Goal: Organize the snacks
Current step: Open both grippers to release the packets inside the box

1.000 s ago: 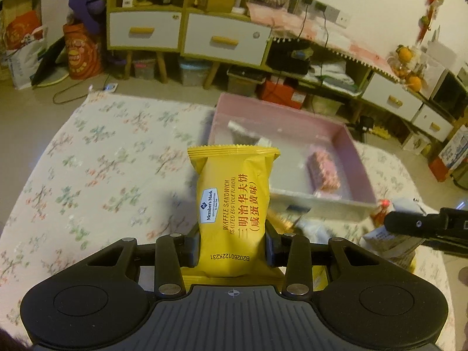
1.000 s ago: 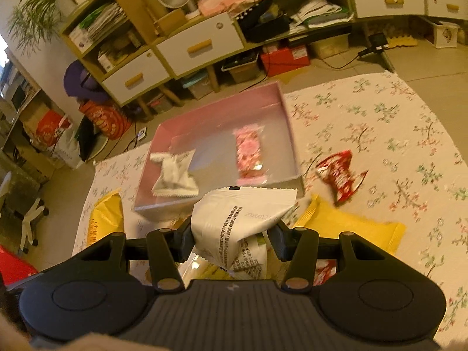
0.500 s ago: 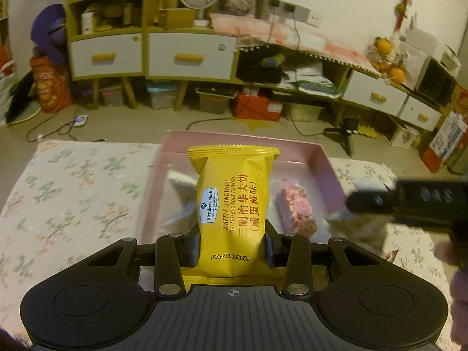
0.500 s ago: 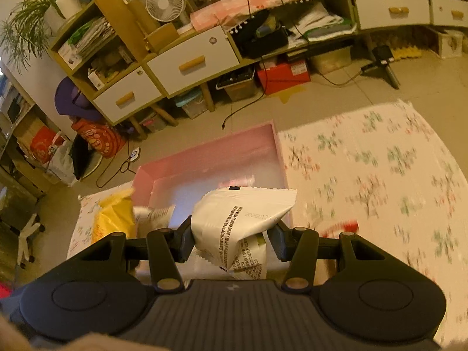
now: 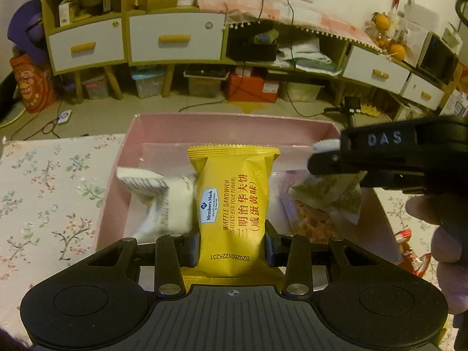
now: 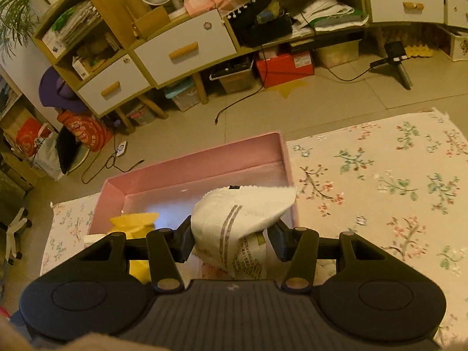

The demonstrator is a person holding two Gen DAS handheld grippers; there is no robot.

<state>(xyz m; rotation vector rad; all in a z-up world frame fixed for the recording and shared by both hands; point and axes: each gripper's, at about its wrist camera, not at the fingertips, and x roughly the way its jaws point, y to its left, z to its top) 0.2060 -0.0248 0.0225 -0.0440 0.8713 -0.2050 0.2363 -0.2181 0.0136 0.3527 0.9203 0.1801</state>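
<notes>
Now the left gripper point(image 5: 232, 247) squeezes a yellow pack point(image 5: 232, 201) and holds it up over the pink box point(image 5: 234, 122). Beside it, the right gripper point(image 6: 234, 241) squeezes a white pack point(image 6: 239, 213) over the same box. Another white pack point(image 5: 159, 201) lies inside.

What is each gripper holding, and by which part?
Left gripper: yellow waffle sandwich packet, pinched across its lower end. Right gripper: white snack packet, pinched across its middle.

Left claw point(image 5: 232, 242), right claw point(image 6: 234, 241) clamped, angled down.
</notes>
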